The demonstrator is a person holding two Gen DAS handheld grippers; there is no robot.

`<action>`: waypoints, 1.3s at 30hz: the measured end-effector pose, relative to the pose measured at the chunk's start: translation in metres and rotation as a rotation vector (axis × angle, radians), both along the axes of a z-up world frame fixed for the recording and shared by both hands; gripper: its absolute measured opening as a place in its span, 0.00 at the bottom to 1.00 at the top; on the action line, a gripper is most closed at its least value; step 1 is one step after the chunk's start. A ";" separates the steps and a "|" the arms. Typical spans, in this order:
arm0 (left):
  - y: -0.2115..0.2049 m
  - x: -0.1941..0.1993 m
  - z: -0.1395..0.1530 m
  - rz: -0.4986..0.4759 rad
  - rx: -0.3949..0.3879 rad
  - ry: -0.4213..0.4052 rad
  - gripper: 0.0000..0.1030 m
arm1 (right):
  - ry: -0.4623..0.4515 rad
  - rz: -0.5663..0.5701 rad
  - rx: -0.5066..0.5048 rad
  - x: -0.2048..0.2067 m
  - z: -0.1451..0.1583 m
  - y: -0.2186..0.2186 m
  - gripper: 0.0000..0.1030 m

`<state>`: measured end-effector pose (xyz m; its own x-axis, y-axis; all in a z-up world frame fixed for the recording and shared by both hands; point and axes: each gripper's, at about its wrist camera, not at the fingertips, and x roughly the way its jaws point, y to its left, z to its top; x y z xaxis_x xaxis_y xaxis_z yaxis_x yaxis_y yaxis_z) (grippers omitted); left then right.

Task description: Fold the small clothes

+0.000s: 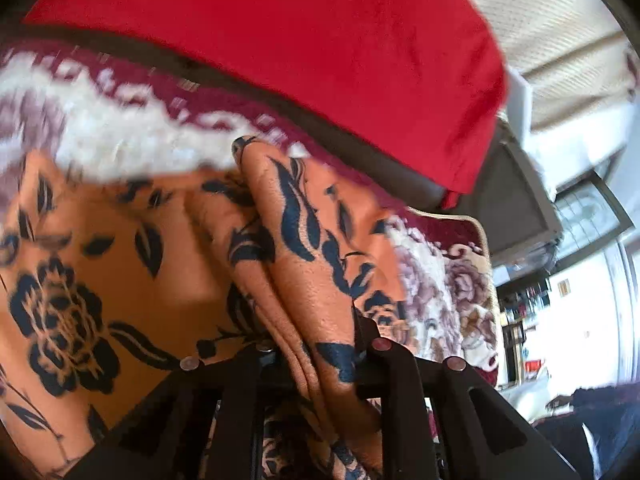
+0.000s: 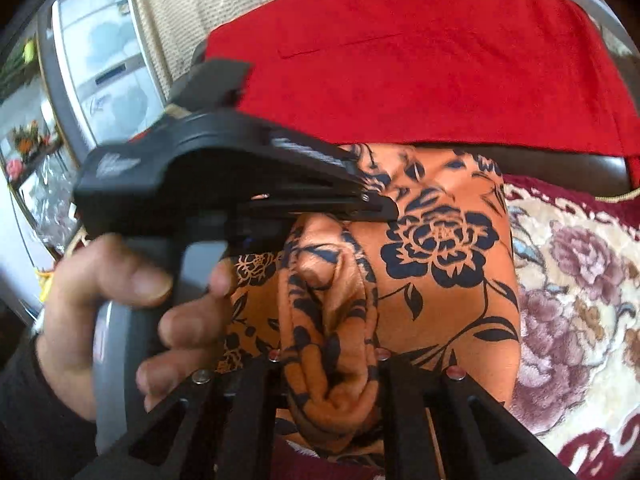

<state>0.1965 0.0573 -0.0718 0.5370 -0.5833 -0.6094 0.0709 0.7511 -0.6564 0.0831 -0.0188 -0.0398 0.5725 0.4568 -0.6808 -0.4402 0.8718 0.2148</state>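
left tongs (image 1: 316,356): my jaws clamped on a bunched fold of orange cloth (image 1: 304,248)
right tongs (image 2: 326,360): pinching the same cloth (image 2: 440,240)
cloth: on floral blanket (image 2: 568,280), red cloth (image 2: 420,60) at 12
left hand (image 2: 120,312): at 9 in right view

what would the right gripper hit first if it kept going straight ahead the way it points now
Probably the orange floral cloth that the right gripper is shut on; the red cloth lies beyond it, though depth is unclear.
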 end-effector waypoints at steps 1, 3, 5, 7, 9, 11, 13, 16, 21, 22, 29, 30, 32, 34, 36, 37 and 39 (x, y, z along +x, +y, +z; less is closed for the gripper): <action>0.004 -0.006 0.013 -0.010 0.011 -0.052 0.14 | -0.012 0.002 0.001 -0.002 0.006 0.002 0.11; 0.021 -0.019 0.041 -0.016 0.018 -0.138 0.14 | -0.056 0.020 0.032 -0.006 0.028 0.009 0.11; 0.045 -0.025 0.055 -0.009 0.025 -0.188 0.14 | -0.093 0.045 0.063 -0.012 0.047 0.021 0.14; 0.068 -0.025 0.051 0.001 0.068 -0.188 0.14 | -0.099 0.084 0.088 -0.014 0.053 0.037 0.19; 0.097 -0.021 0.026 0.048 0.087 -0.127 0.14 | -0.021 0.148 0.132 -0.008 0.040 0.054 0.50; 0.119 -0.014 -0.003 0.089 0.085 -0.047 0.14 | 0.074 0.191 0.184 -0.005 0.016 0.060 0.71; 0.132 -0.009 -0.039 0.110 0.106 0.049 0.14 | 0.105 0.164 0.195 -0.008 0.000 0.052 0.71; 0.134 -0.014 -0.053 0.114 0.096 0.065 0.14 | 0.119 0.115 0.243 -0.015 -0.004 0.022 0.71; 0.134 -0.025 -0.033 0.096 0.110 -0.025 0.14 | 0.100 0.033 0.309 -0.012 0.009 -0.019 0.73; 0.137 -0.021 -0.044 0.108 0.115 0.019 0.15 | 0.111 0.032 0.321 -0.010 0.008 -0.024 0.73; 0.153 -0.036 -0.043 0.160 0.091 0.090 0.45 | 0.281 0.050 0.402 0.002 -0.025 -0.045 0.73; 0.154 -0.048 -0.032 0.170 0.099 0.050 0.47 | 0.289 0.050 0.410 0.003 -0.027 -0.048 0.73; 0.154 -0.067 -0.026 0.164 0.078 -0.002 0.50 | 0.311 0.049 0.437 0.005 -0.029 -0.060 0.73; 0.150 -0.085 -0.029 0.153 0.103 0.003 0.50 | 0.327 0.054 0.456 0.010 -0.031 -0.063 0.73; 0.139 -0.087 -0.057 0.128 0.194 0.129 0.34 | 0.344 0.058 0.487 0.018 -0.033 -0.066 0.73; 0.138 -0.091 -0.075 0.124 0.206 0.178 0.35 | 0.354 0.057 0.503 0.019 -0.035 -0.068 0.73; 0.146 -0.105 -0.073 0.178 0.146 0.135 0.37 | 0.399 0.060 0.543 0.023 -0.040 -0.074 0.73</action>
<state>0.0914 0.2034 -0.1451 0.5312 -0.3875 -0.7535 -0.1516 0.8315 -0.5345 0.1061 -0.0924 -0.0802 0.2878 0.8168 -0.5000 -0.2803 0.5711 0.7716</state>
